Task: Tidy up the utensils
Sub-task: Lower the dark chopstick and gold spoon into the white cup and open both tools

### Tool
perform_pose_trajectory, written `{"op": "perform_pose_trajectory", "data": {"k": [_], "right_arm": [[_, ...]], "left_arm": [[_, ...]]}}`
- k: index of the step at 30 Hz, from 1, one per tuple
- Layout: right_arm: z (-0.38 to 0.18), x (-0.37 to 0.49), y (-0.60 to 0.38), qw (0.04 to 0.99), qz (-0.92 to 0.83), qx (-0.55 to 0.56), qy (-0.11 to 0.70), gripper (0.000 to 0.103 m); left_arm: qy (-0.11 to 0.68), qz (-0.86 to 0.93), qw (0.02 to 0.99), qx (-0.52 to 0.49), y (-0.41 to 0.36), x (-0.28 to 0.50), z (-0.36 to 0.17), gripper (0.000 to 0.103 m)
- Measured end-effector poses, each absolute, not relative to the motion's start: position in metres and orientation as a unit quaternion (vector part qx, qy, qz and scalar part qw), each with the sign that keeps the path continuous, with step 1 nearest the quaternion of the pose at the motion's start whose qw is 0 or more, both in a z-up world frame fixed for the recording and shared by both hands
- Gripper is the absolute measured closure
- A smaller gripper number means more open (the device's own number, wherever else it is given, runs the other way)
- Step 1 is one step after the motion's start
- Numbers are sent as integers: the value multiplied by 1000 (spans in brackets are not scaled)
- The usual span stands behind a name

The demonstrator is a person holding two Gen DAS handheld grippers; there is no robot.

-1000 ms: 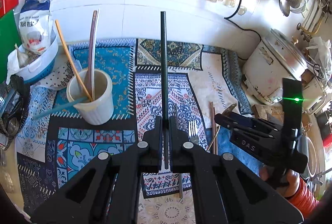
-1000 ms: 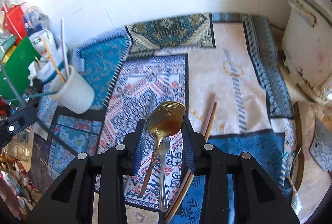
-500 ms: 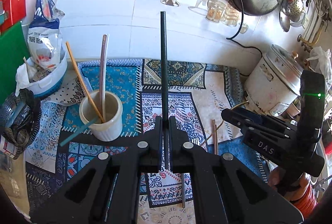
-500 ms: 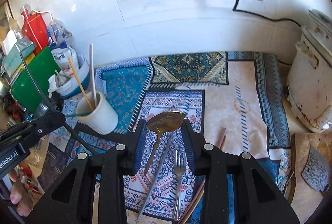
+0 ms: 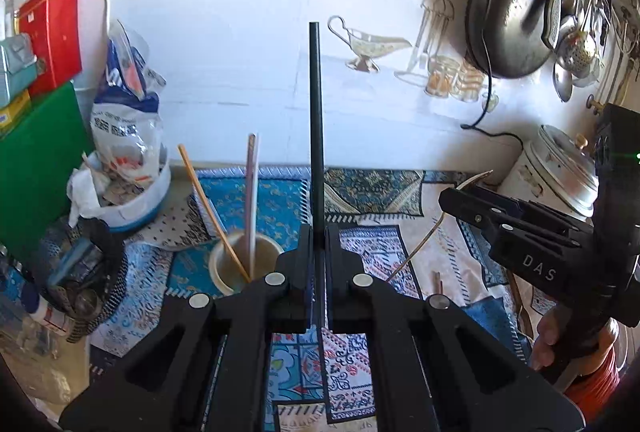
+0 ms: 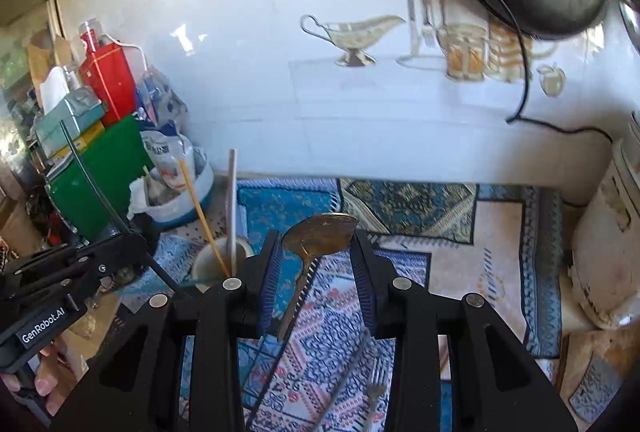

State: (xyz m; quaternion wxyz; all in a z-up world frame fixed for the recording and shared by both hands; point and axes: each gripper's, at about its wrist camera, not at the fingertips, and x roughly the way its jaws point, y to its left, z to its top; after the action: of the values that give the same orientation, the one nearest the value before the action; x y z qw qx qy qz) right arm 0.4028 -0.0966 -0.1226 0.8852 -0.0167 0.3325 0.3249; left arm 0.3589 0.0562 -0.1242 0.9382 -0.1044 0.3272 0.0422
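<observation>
My left gripper point(image 5: 317, 252) is shut on a long black stick point(image 5: 316, 120) that stands straight up from its fingertips. A cream cup point(image 5: 240, 266) holding a thin orange stick and a pale straw sits just left of it, partly hidden by the fingers. My right gripper point(image 6: 318, 252) is shut on a brass spoon point(image 6: 320, 236) by the bowl, handle hanging down. The cup point(image 6: 212, 260) is at its left. The right gripper also shows in the left wrist view point(image 5: 472, 204), and the left gripper in the right wrist view point(image 6: 120, 248). A fork point(image 6: 376, 388) lies on the mat below.
A patterned blue mat point(image 6: 408, 200) covers the counter. A white rice cooker point(image 5: 560, 168) stands at the right, a tub with bags point(image 5: 128, 192) and a green board point(image 5: 36, 168) at the left. A black pan point(image 5: 508, 28) hangs on the tiled wall. Wooden sticks point(image 5: 438, 278) lie on the mat.
Both grippers have risen and tilted up toward the wall, each still holding its utensil. The spoon has come off the mat. The cup now sits lower and closer to both grippers.
</observation>
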Motion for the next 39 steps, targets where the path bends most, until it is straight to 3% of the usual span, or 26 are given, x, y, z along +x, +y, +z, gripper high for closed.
{"op": "perform_pose_trajectory", "data": {"k": [15,27,39], "right_arm": [[-106,412,-21,867,394,-35,302,71],[-156,432,19,849,388,-85,349,71],[-185,436,34,816,399,-122,401,71]], "left_arm": [[299,111,943,-92,106,376,-105,100],[323,165,925,-117,139,401,-155,100],[398,156,893,-140,144,409,-190,100]]}}
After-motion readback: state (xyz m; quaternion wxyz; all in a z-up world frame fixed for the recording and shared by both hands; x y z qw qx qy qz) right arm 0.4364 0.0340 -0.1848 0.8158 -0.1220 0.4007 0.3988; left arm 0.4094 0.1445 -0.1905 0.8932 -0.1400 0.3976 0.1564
